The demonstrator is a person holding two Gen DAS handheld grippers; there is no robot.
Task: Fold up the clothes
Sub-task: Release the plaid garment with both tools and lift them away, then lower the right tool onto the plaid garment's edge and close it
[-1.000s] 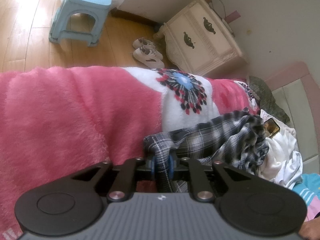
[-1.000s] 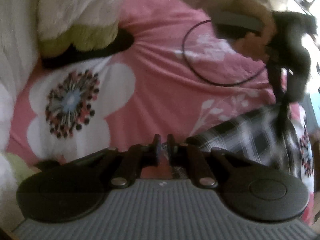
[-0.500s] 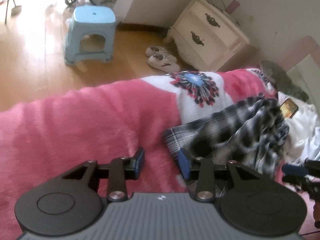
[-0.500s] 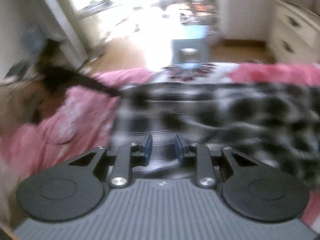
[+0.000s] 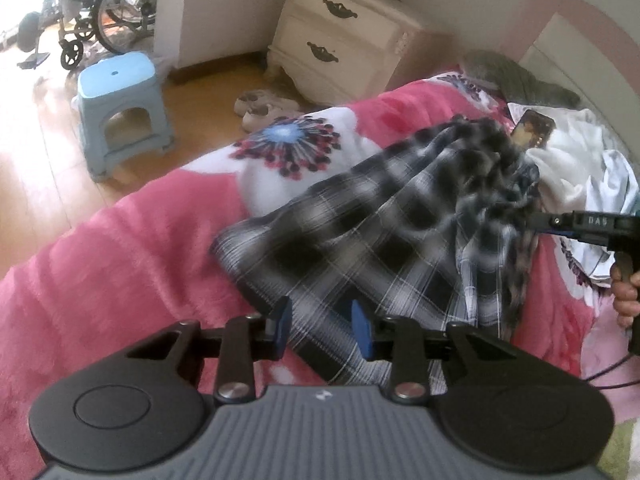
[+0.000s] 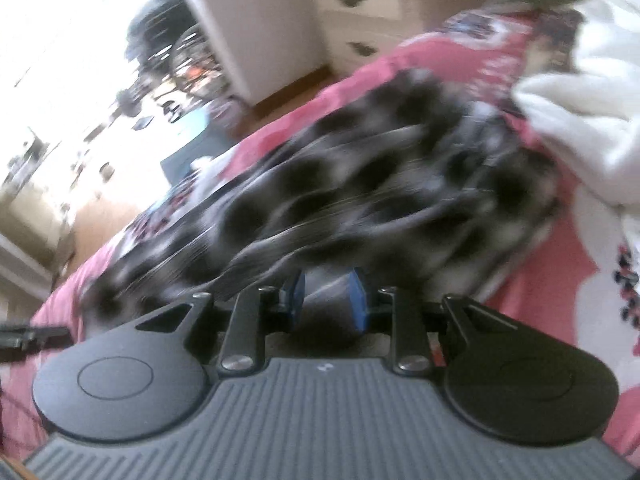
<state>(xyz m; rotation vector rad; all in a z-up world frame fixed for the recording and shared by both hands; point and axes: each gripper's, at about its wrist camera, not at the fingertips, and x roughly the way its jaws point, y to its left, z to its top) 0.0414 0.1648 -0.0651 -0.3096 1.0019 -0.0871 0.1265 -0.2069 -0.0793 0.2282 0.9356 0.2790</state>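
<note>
A black-and-white plaid shirt (image 5: 400, 216) lies rumpled on the pink flowered blanket (image 5: 100, 280) on the bed. My left gripper (image 5: 322, 326) is open, its blue pads just above the shirt's near edge, holding nothing. My right gripper (image 6: 326, 298) is open too, right over the plaid shirt (image 6: 340, 200), which is motion-blurred in the right wrist view. The right gripper also shows at the right edge of the left wrist view (image 5: 538, 222), at the shirt's far side.
A pile of white clothes (image 5: 576, 164) and a phone (image 5: 532, 132) lie at the head of the bed. A cream nightstand (image 5: 344, 36), white shoes (image 5: 260, 108), a blue stool (image 5: 120, 108) and a wheelchair (image 5: 104, 12) stand on the wooden floor beyond the bed's edge.
My left gripper opened and let go of the shirt, which now lies spread flatter. My right gripper opened as well and swung round over the shirt.
</note>
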